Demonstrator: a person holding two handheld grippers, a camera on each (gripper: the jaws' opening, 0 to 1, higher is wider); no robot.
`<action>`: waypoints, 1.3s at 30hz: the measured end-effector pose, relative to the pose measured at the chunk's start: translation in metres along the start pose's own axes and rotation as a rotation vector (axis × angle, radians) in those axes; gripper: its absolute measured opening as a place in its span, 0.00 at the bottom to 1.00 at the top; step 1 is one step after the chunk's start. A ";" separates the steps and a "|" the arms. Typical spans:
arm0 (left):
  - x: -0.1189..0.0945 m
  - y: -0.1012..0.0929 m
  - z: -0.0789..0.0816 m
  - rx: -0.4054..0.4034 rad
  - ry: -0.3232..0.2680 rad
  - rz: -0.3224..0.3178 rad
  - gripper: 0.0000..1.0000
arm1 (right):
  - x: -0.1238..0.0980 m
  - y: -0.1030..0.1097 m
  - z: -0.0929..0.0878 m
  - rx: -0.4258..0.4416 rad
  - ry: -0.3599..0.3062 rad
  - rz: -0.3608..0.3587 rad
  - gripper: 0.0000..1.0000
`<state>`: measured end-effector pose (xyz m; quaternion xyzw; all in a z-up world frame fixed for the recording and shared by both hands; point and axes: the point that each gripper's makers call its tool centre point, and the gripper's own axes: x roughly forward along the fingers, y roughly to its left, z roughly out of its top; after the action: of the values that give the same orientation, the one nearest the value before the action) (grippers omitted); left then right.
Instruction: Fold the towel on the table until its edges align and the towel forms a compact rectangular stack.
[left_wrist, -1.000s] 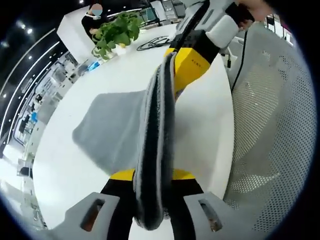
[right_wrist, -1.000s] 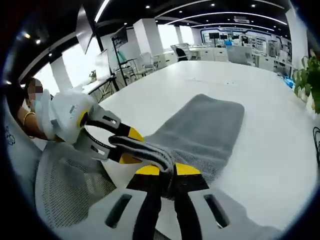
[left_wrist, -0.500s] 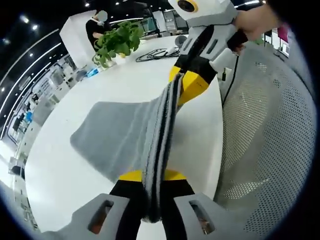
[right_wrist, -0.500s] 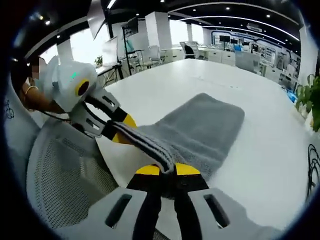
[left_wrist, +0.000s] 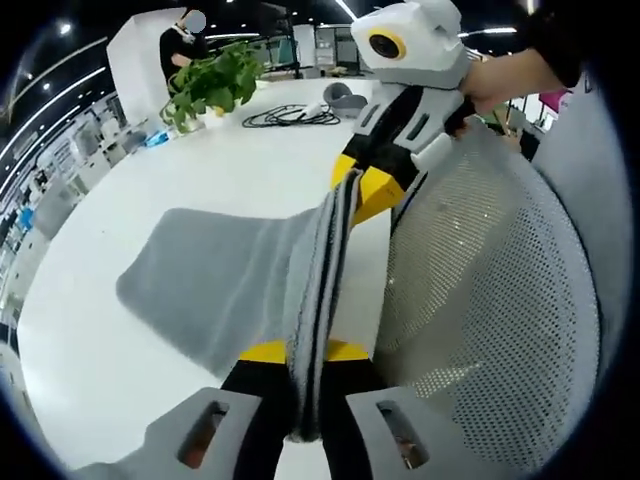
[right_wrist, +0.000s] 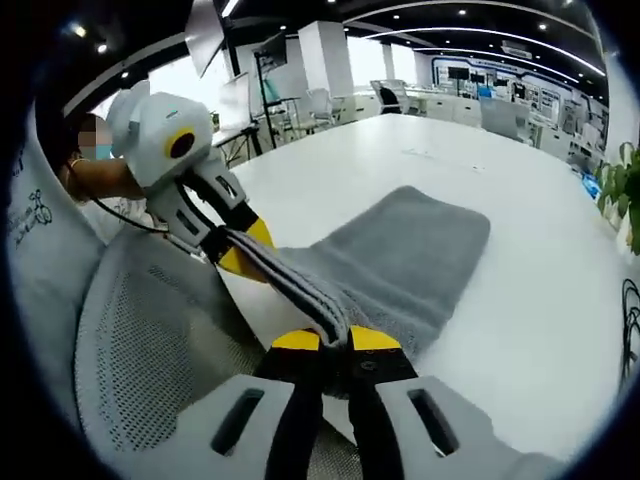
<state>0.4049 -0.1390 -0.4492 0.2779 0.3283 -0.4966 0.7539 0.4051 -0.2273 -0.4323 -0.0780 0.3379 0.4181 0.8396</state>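
You hold the grey terry towel (left_wrist: 215, 275) by one edge with both grippers, and that edge is stretched taut between them as a thick, ribbed band of bunched cloth. In the left gripper view your left gripper (left_wrist: 305, 352) has its yellow-tipped fingers (left_wrist: 255, 352) pressed together on the near end of the band, the cloth running up between them. At the far end of the band your right gripper (left_wrist: 362, 188) pinches the other corner, its white and black body rising to your hand (left_wrist: 505, 75) at the upper right.

In the right gripper view your right gripper (right_wrist: 322, 340) clamps the band between its own yellow fingers (right_wrist: 375, 338), and the band runs up and left to your left gripper (right_wrist: 240, 255), whose rounded white body sits at the upper left.

The rest of the towel lies flat on the smooth white counter (right_wrist: 520, 270), a soft, nubbly, roughly rectangular sheet spreading away from the held edge toward the far side. The held edge hangs near the counter's near rim, just beside a white mesh chair back (left_wrist: 490, 300) with a fine perforated weave.

On the far side of the counter stand a leafy green plant (left_wrist: 210, 85) and a coil of black cable (left_wrist: 290, 115).
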 end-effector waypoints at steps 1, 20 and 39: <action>-0.004 -0.003 0.003 0.000 0.001 -0.002 0.08 | -0.002 0.003 0.001 0.010 -0.006 0.009 0.05; -0.046 -0.022 0.025 -0.044 -0.067 -0.024 0.08 | -0.034 0.029 0.021 0.029 -0.064 0.034 0.05; -0.075 -0.023 0.047 -0.032 -0.118 -0.008 0.07 | -0.055 0.041 0.043 0.064 -0.113 0.063 0.05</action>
<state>0.3715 -0.1396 -0.3643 0.2347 0.2924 -0.5096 0.7745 0.3724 -0.2195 -0.3583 -0.0169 0.3054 0.4370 0.8459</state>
